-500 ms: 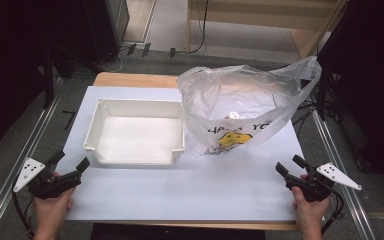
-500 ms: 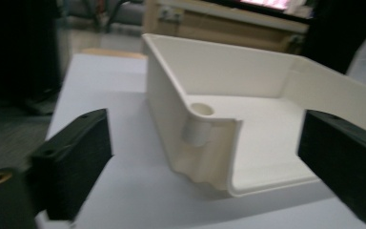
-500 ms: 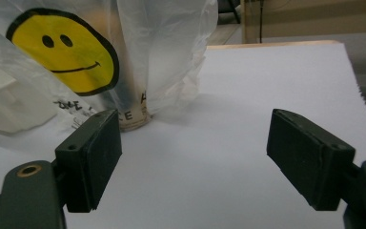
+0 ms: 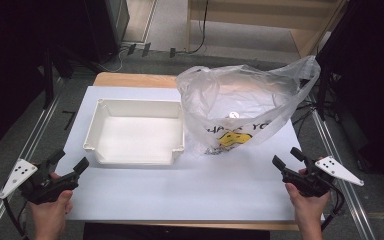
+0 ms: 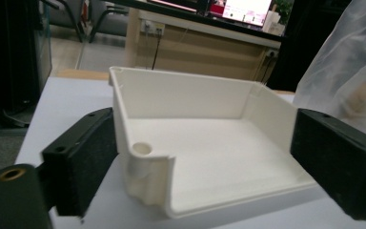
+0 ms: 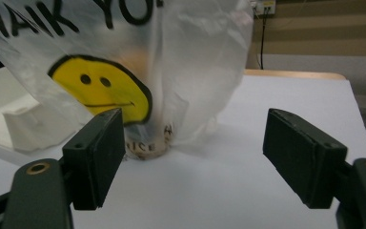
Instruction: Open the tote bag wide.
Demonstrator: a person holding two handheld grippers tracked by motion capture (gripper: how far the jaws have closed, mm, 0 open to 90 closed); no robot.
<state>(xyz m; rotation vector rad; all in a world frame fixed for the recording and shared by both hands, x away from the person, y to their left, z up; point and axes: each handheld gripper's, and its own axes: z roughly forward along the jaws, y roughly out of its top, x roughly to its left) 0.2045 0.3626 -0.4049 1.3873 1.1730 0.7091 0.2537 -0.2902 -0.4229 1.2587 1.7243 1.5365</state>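
White sheet over a wooden table (image 4: 130,80), grey floor, dark room around. White tray (image 4: 137,132) at table's left-centre, clear plastic bag (image 4: 245,107) touching its right side. Left gripper (image 4: 69,165) at near-left corner, right gripper (image 4: 287,159) at near-right corner, both wide open, holding nothing, apart from both. Bag printed with yellow smiley, partial "THANK YOU".

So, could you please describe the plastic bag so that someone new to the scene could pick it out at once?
On the white table top, look at the right half, just right of the white open tray. The plastic bag stands there, its mouth gaping upward. Unlike the stiff tray, it is crinkled, see-through film with black lettering and a yellow smiley face.
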